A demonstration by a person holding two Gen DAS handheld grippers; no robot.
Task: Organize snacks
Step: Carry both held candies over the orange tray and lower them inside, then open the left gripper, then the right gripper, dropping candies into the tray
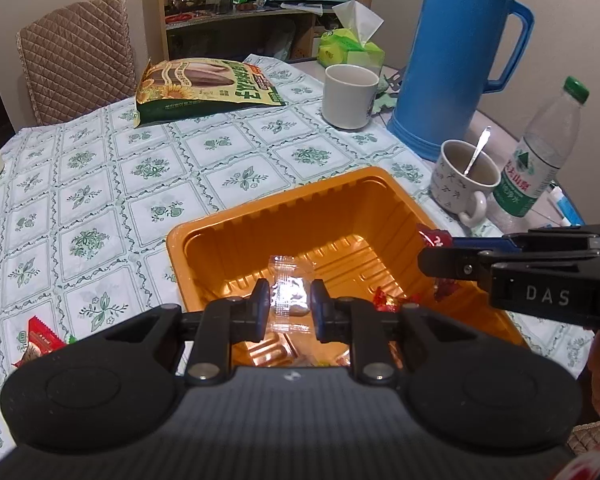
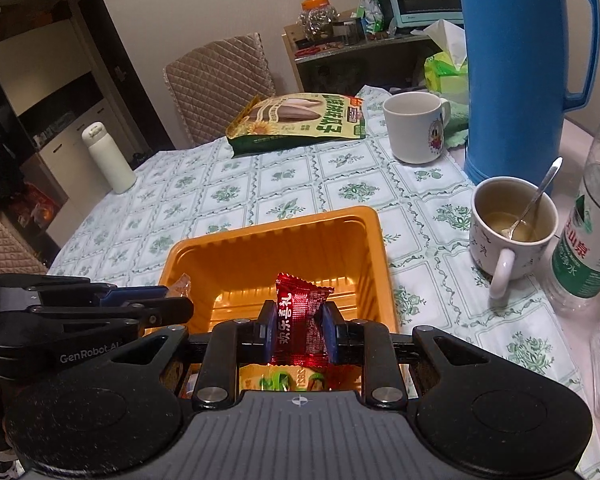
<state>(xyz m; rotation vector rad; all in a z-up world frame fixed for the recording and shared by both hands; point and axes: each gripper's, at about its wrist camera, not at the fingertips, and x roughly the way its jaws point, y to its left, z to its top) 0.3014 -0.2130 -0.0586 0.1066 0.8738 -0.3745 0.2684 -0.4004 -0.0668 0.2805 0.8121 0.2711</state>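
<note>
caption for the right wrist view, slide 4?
Right gripper holds a red candy packet over the orange tray; left gripper alongside.

Clear-wrapped candy (image 1: 290, 294) in left tongs (image 1: 290, 305)

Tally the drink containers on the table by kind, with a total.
Mugs: 2, a plain one and one with a spoon
Blue thermos jug: 1
White flask: 1
Water bottle: 1
Total: 5
</note>
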